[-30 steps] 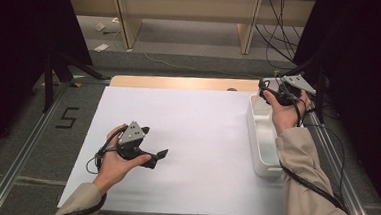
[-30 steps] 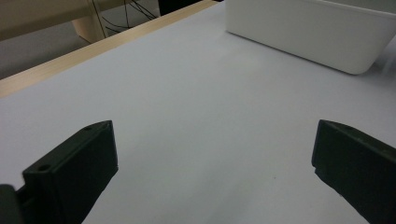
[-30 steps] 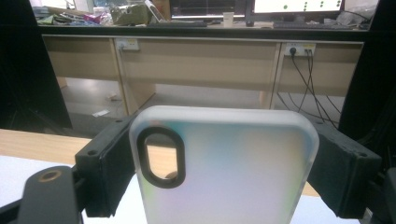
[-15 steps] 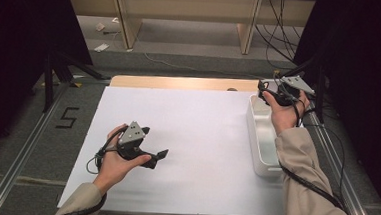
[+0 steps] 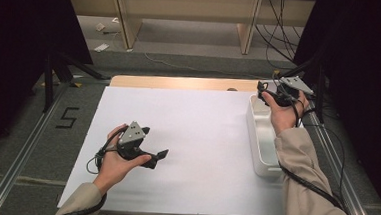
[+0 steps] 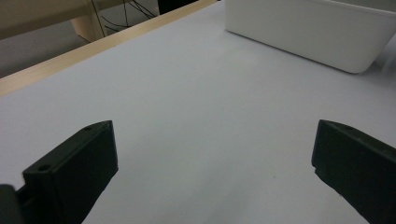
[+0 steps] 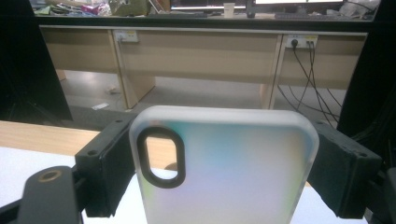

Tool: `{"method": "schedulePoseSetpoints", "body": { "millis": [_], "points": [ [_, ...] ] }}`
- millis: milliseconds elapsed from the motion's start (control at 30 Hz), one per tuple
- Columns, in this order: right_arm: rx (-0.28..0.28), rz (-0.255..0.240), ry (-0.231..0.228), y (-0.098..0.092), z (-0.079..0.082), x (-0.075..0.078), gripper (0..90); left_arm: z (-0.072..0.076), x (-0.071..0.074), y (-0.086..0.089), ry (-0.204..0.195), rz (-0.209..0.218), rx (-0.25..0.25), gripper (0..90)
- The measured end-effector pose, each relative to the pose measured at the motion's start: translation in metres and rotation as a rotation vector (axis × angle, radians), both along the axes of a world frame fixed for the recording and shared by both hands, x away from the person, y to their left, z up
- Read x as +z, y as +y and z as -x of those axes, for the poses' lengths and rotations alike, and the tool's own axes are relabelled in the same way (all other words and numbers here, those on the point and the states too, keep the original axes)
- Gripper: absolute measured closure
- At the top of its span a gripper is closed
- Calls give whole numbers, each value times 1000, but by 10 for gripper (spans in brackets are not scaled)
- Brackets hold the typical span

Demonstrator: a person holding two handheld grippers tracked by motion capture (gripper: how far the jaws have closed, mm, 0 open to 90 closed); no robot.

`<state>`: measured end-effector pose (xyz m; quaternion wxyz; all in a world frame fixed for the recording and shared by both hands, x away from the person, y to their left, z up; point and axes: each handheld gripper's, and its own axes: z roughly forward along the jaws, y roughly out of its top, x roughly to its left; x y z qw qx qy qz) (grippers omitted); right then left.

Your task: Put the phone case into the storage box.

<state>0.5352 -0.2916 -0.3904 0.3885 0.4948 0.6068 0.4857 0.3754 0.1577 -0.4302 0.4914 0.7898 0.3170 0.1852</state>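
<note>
A frosted, translucent phone case (image 7: 224,172) with a black-rimmed oval camera cutout stands upright between the black jaws of my right gripper (image 7: 222,135), which is shut on its two side edges. In the high view that right gripper (image 5: 265,93) hangs over the far end of the white bin (image 5: 257,136) at the table's right. My left gripper (image 5: 154,143) rests low on the white table sheet (image 5: 202,128) at the near left. Its jaws stand wide apart with nothing between them, as the left gripper view shows (image 6: 212,158).
The white bin (image 6: 303,32) runs along the right edge of the sheet. A strip of wooden tabletop (image 5: 180,83) shows at the far edge. Beyond it are desk legs, cables and a dark frame at both sides.
</note>
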Motion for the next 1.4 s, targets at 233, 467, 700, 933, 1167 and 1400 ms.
{"method": "schedulePoseSetpoints", "body": {
  "millis": [233, 467, 700, 933, 1167, 1400],
  "points": [
    [-3, 2, 10, 0, -1, -1, 178, 0, 0, 0, 1, 0, 0, 0],
    [-9, -1, 24, 2, -4, -2, 178, 0, 0, 0, 1, 1, 2, 0],
    [-17, -1, 47, 1, -8, -6, 178, 0, 0, 0, 1, 3, 0, 0],
    [-26, -2, 67, -1, -10, -7, 178, 1, 0, -1, 2, 3, -1, 0],
    [-33, 0, 79, -4, -13, -9, 178, 0, 0, -1, 1, 2, -1, 0],
    [-30, 6, 99, -1, -17, -10, 178, 0, 0, -1, 3, 6, -2, 0]
  ]
}}
